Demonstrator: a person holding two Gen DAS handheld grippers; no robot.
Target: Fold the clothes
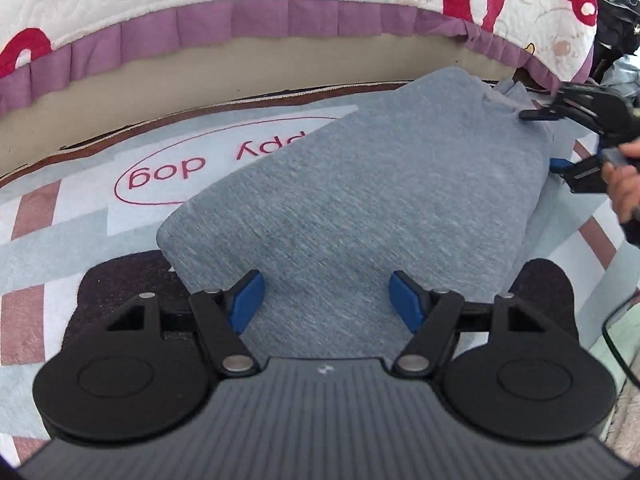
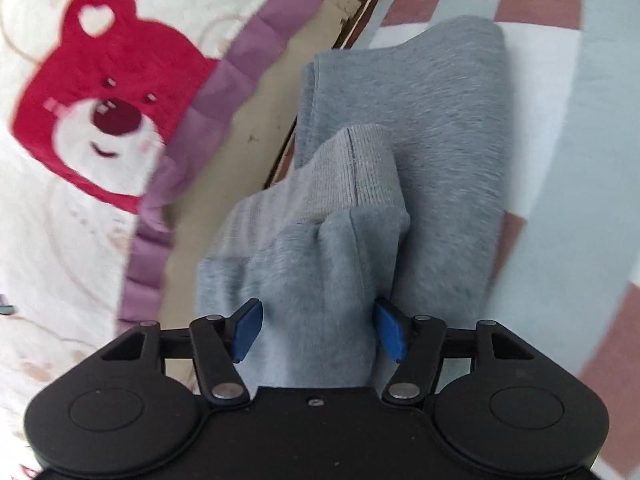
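Spreading both jaws leaves your left gripper (image 1: 326, 300) and right gripper (image 2: 318, 330) empty over the folded garment (image 1: 360, 200), freeing it to settle.

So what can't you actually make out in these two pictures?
- Grey garment: its type. Left view shows only a folded slab; the left tongs cover its near edge.
- Ribbed cuff: right view, blurred, so its folds underneath are unclear.
- Mat lettering: left view, partly covered by the garment.
- Right tongs: cut off at the left view's edge.
- Person: only a hand shows.
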